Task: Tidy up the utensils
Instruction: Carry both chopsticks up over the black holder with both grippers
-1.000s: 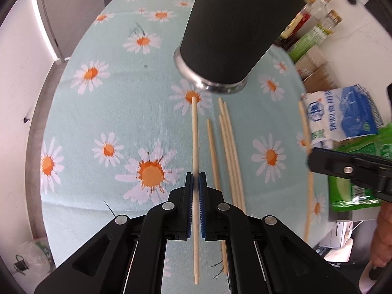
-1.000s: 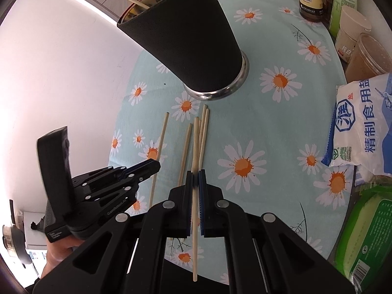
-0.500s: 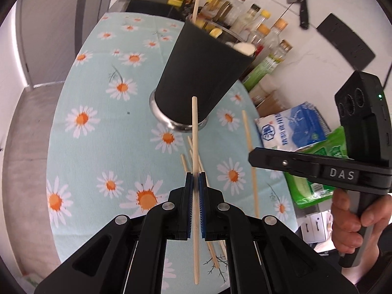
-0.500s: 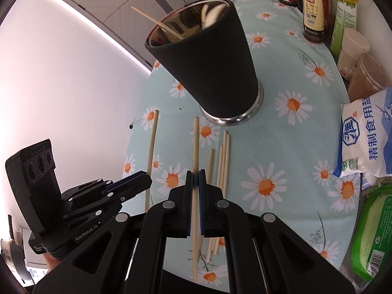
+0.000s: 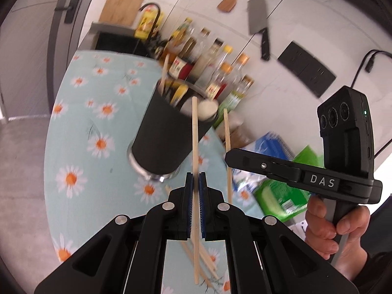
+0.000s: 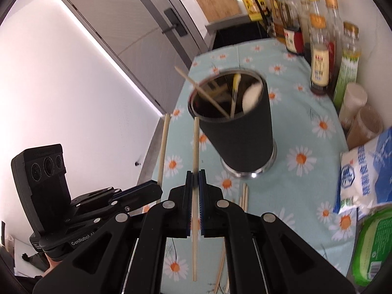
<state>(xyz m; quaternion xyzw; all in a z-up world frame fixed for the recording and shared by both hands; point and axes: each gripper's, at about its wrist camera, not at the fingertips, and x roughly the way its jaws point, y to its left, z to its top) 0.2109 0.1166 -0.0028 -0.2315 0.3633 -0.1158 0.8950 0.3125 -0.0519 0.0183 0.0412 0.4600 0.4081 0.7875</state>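
Right wrist view: both grippers, right (image 6: 195, 183) and left (image 5: 195, 183), clamp one chopstick (image 6: 195, 147) each near the cup (image 6: 235, 132); next, tip each into its mouth.

left gripper (image 5: 195, 186) clamped, raised | right gripper (image 6: 195, 183) clamped, raised

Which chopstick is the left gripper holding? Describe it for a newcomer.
Find the black utensil cup on the daisy tablecloth. The left gripper pinches one pale wooden chopstick in front of it, lifted, unlike those lying flat below.
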